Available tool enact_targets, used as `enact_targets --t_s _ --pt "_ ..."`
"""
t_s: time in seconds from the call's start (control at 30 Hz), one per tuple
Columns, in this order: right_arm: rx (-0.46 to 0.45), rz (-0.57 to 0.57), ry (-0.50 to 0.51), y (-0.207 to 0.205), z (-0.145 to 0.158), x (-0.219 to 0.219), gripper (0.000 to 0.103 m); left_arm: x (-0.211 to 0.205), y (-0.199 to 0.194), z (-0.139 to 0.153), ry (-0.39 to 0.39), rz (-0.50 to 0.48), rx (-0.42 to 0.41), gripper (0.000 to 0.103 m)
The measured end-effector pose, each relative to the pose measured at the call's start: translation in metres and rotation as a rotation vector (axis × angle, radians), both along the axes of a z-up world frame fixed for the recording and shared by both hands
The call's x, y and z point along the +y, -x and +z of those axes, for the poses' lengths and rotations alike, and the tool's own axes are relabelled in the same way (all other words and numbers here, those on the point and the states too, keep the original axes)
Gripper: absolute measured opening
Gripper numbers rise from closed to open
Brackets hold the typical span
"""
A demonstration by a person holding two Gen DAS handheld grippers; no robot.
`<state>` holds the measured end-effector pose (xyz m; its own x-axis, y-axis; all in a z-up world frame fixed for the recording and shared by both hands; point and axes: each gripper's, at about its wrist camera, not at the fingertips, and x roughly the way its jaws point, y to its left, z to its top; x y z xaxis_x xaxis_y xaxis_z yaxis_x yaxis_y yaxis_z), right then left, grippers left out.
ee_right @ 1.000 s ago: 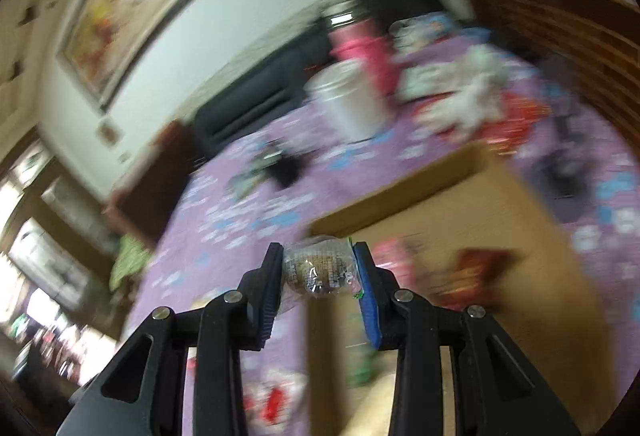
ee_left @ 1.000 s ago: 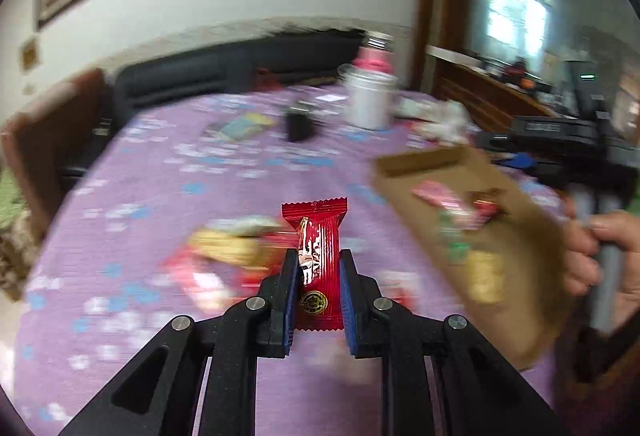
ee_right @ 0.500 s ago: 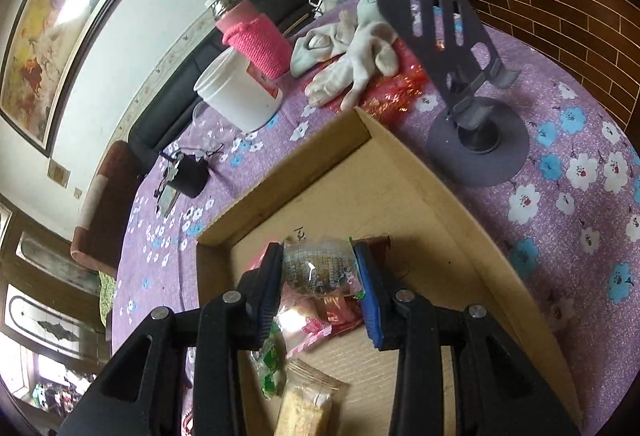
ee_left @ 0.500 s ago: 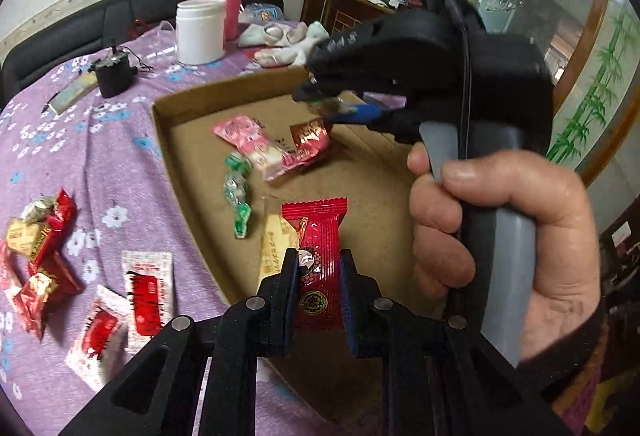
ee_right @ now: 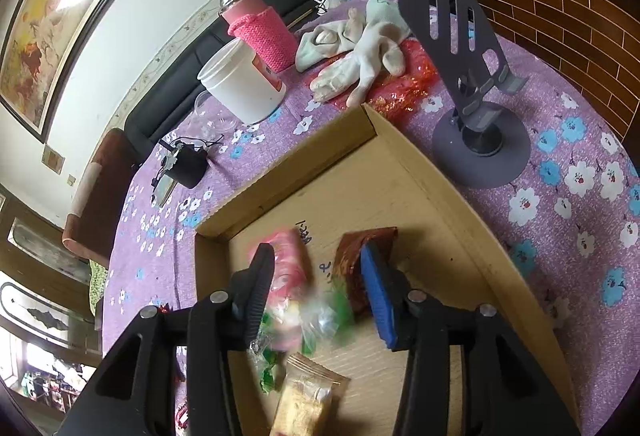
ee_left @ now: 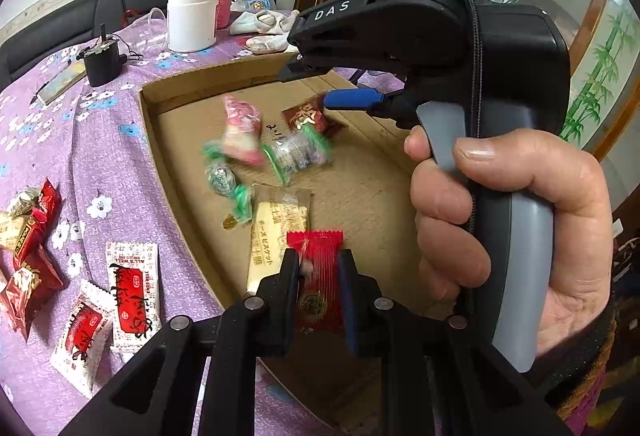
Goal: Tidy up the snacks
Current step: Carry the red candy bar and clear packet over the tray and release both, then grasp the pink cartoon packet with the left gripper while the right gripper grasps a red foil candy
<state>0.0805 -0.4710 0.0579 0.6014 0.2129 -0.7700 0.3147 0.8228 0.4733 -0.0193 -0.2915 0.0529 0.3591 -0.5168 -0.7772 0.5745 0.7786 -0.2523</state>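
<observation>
over a cardboard tray (ee_left: 172, 139) on a purple cloth (ee_left: 100, 163), the left gripper (ee_left: 318, 276) pinches a red packet (ee_left: 320, 268), while the right gripper (ee_right: 316, 288), jaws just opening, has a blurred, seemingly loose candy (ee_right: 324, 320) beneath them.

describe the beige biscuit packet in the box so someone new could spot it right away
Find the shallow cardboard box on the purple flowered tablecloth. Inside, near its front, a long flat biscuit packet lies just ahead of the left gripper. It is the only pale beige one, a clear-ended rectangle with printed characters, while its neighbours are green-twisted candies or red and pink wrappers.
</observation>
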Motion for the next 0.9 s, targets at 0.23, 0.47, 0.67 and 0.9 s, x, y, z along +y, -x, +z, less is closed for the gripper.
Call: enact_targets --t_s 0.23,0.47,0.67,0.9 --pt "-0.053 0.014 0.000 0.003 0.011 0.004 0.046 0.015 0.001 0.011 0.033 0.024 -0.005 0.019" --pt "-0.115 0.092 0.041 0.005 0.026 0.032 0.046 0.052 -0.002 0.037 0.069 0.095 -0.023 0.019" --pt "-0.165 0.273 0.122 0.007 0.037 0.092 0.046 0.124 -0.010 0.044 0.052 0.226 -0.042 0.019" --pt "-0.151 0.429 0.190 0.011 0.029 0.151 0.046 0.226 -0.034 0.027 0.015 0.492 0.038 0.020"
